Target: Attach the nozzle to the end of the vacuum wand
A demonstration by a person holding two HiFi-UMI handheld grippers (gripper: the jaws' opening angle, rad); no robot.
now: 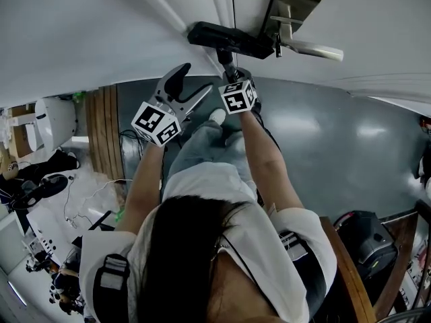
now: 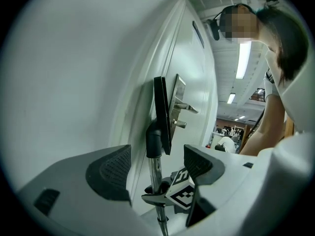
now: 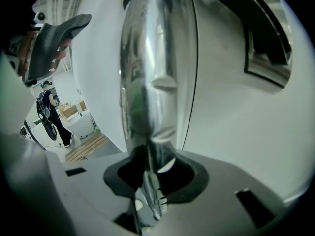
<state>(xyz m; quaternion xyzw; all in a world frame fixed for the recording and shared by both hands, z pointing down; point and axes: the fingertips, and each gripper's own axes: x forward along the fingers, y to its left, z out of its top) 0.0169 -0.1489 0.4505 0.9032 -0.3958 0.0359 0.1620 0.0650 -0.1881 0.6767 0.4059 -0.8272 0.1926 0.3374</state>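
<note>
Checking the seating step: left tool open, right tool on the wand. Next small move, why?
Probably move the left tool forward and close it on the neck of the flat black plastic nozzle to press it home. Its jaws stand apart, empty; the right tool clamps the shiny chrome vacuum wand; the neck sits on the wand, but full seating can't be judged.

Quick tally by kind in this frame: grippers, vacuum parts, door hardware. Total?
grippers: 2 (left gripper, right gripper)
vacuum wand: 1
nozzle: 1
door handle: 1
total: 5
</note>
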